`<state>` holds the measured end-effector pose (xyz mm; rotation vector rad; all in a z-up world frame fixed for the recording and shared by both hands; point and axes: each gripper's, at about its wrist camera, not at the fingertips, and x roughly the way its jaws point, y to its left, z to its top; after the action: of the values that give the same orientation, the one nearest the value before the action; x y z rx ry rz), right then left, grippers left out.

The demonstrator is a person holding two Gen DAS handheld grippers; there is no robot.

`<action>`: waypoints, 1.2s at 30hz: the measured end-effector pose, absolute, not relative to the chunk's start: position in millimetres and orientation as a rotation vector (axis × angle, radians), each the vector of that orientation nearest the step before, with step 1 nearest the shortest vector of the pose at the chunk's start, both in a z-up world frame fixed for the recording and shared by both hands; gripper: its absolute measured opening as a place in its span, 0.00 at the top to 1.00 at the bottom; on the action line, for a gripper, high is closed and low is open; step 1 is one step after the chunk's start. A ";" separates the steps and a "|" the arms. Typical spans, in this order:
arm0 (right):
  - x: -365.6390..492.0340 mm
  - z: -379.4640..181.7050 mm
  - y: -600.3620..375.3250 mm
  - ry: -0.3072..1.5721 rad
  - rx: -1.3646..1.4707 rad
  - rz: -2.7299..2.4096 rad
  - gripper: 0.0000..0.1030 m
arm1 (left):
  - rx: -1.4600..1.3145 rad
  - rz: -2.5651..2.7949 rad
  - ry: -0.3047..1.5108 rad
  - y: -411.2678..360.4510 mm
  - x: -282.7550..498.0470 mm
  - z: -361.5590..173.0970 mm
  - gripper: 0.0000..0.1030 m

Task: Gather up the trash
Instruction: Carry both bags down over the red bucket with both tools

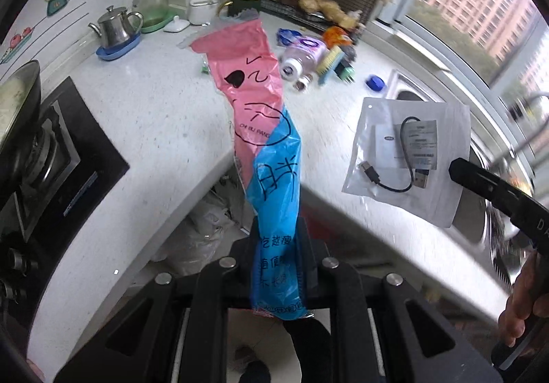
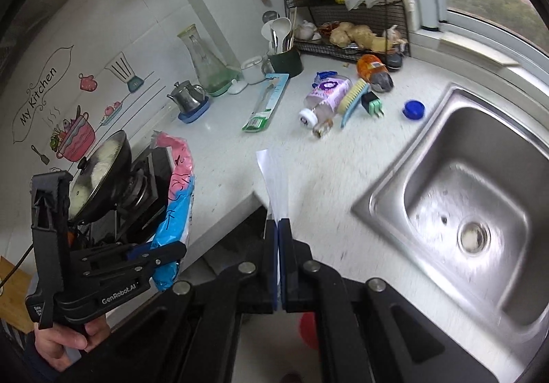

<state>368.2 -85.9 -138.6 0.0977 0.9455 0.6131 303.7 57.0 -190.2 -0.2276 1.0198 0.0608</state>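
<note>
My left gripper [image 1: 276,228] is shut on a pink and blue plastic wrapper [image 1: 260,115], held up above the counter's front edge; it also shows in the right wrist view [image 2: 176,191]. My right gripper [image 2: 278,225] is shut on a clear plastic packet, seen edge-on [image 2: 272,177]. In the left wrist view the packet [image 1: 408,150] holds a short black USB cable and hangs over the counter beside the sink. More trash lies on the counter: a tipped bottle [image 2: 324,96], a blue cap [image 2: 414,108], a green-white wrapper [image 2: 266,102].
White counter [image 2: 219,150] with a steel sink [image 2: 473,198] on the right. Stove with a pan [image 2: 99,174] at left. Kettle [image 2: 187,96], glass carafe [image 2: 204,60], utensil cup [image 2: 283,57], brush [image 2: 353,96], green plug [image 2: 372,105] and wire rack [image 2: 346,23] stand at the back.
</note>
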 end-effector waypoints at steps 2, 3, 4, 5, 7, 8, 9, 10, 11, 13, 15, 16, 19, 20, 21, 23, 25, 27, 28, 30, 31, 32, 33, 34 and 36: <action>347.5 -138.6 -83.6 0.940 0.104 0.589 0.99 | -0.206 0.029 1.023 54.5 285.9 -191.4 0.86; 336.3 -139.8 -82.9 0.938 0.112 0.577 0.99 | -0.198 0.016 1.026 53.4 277.3 -192.1 0.86; 327.8 -140.8 -83.4 0.939 0.120 0.566 0.99 | -0.196 0.008 1.030 53.6 271.2 -192.7 0.86; 318.9 -142.7 -84.0 0.942 0.130 0.555 0.99 | -0.196 -0.009 1.037 52.2 261.7 -195.3 0.86; 301.6 -148.1 -85.4 0.957 0.150 0.534 0.99 | -0.188 -0.026 1.050 49.8 248.5 -199.3 0.86; 294.9 -149.3 -86.0 0.961 0.155 0.529 0.99 | -0.183 -0.040 1.058 47.4 241.5 -202.5 0.86; 288.7 -152.4 -86.5 0.968 0.159 0.519 0.99 | -0.177 -0.047 1.066 45.6 237.0 -205.3 0.86; 283.4 -157.1 -86.8 0.979 0.163 0.511 0.99 | -0.172 -0.057 1.078 42.8 230.1 -210.0 0.86; 278.8 -161.9 -87.4 0.991 0.170 0.504 0.99 | -0.171 -0.062 1.088 41.1 226.1 -213.6 0.86; 271.1 -169.5 -86.5 1.012 0.176 0.489 0.99 | -0.167 -0.072 1.108 37.0 216.9 -223.6 0.86; 265.6 -178.8 -86.0 1.039 0.181 0.477 0.99 | -0.164 -0.077 1.126 34.1 211.2 -231.0 0.86; 263.4 -181.8 -85.2 1.045 0.179 0.469 0.99 | -0.164 -0.084 1.135 32.9 208.7 -235.4 0.86; 258.0 -190.3 -84.6 1.057 0.174 0.448 0.99 | -0.155 -0.093 1.157 27.7 203.7 -247.5 0.86; 254.9 -193.3 -84.4 1.063 0.171 0.445 0.99 | -0.155 -0.096 1.162 26.6 203.0 -251.1 0.86; 255.0 -198.1 -83.6 1.072 0.164 0.441 0.99 | -0.157 -0.098 1.167 27.3 202.6 -253.9 0.86; 254.6 -209.8 -83.0 1.099 0.160 0.446 0.99 | -0.174 -0.105 1.189 26.8 203.3 -263.7 0.86; 257.7 -223.8 -81.8 1.113 0.134 0.445 0.99 | -0.181 -0.113 1.208 23.9 203.6 -277.2 0.86; 258.2 -241.5 -80.4 1.134 0.105 0.439 0.99 | -0.183 -0.113 1.228 20.3 204.3 -291.0 0.86; 260.1 -251.0 -80.7 1.151 0.114 0.444 0.99 | -0.185 -0.110 1.243 17.6 203.8 -301.7 0.86; 264.5 -273.7 -81.0 1.188 0.127 0.446 0.99 | -0.198 -0.103 1.274 16.2 204.9 -327.2 0.86; 266.3 -284.3 -80.6 1.204 0.126 0.445 0.99 | -0.203 -0.100 1.284 15.5 205.5 -335.2 0.86; 268.0 -296.1 -80.0 1.221 0.127 0.447 0.99 | -0.214 -0.096 1.301 14.9 206.7 -350.6 0.86; 269.1 -310.1 -79.8 1.239 0.128 0.448 0.99 | -0.220 -0.095 1.322 13.8 208.2 -367.1 0.86; 270.2 -323.3 -79.2 1.256 0.128 0.448 0.99 | -0.223 -0.095 1.331 13.1 208.6 -375.9 0.86; 274.8 -353.7 -79.4 1.296 0.132 0.443 0.99 | -0.223 -0.092 1.362 11.1 211.3 -406.1 0.86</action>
<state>274.8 -79.4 -353.7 0.1322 1.2958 0.4432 211.3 11.1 -406.1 -0.2227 1.3621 -0.0924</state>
